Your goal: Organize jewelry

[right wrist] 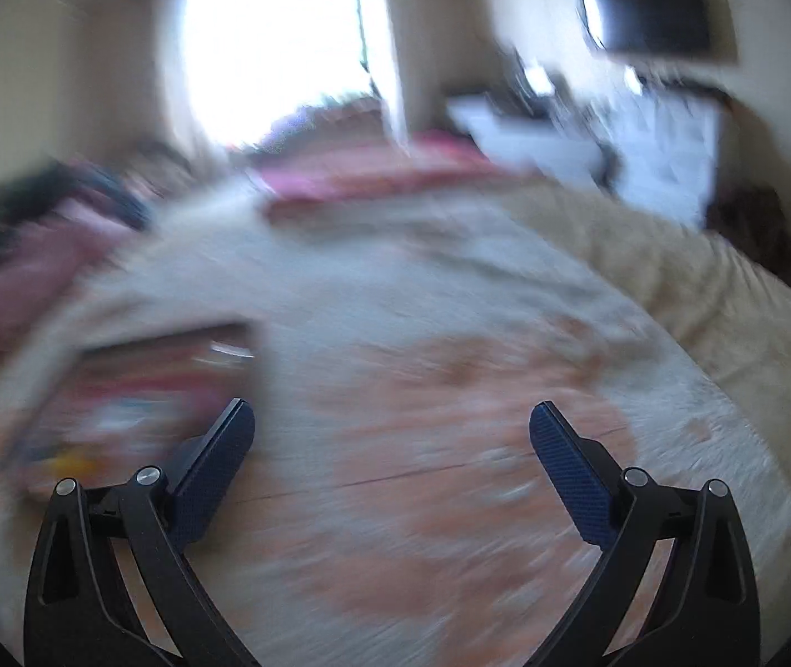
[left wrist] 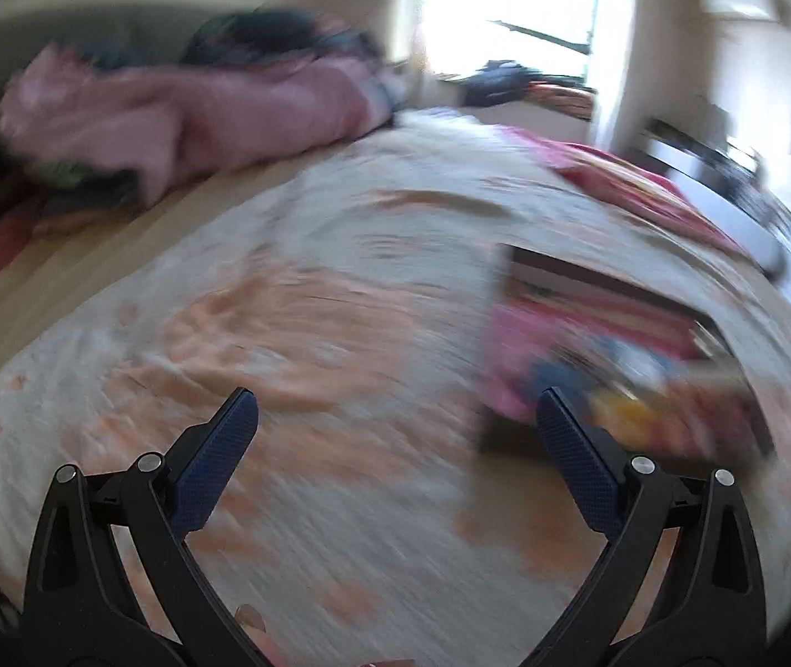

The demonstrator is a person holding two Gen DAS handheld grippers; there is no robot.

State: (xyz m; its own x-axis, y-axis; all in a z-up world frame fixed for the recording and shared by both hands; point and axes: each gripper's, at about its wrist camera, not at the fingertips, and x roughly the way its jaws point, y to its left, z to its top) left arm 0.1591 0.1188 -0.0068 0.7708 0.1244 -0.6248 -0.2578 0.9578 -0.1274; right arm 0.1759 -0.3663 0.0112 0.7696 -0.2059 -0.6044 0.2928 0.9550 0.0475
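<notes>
Both views are blurred by motion. An open box with pink lining and colourful jewelry inside lies on a white and orange bedspread. My left gripper is open and empty, above the bedspread just left of the box. The box also shows in the right wrist view, at the left. My right gripper is open and empty, above the bedspread to the right of the box. Single jewelry pieces are too blurred to tell apart.
A pink blanket pile and dark clothes lie at the head of the bed. Folded pink cloth lies at the far side. A white cabinet and a wall TV stand beyond the bed.
</notes>
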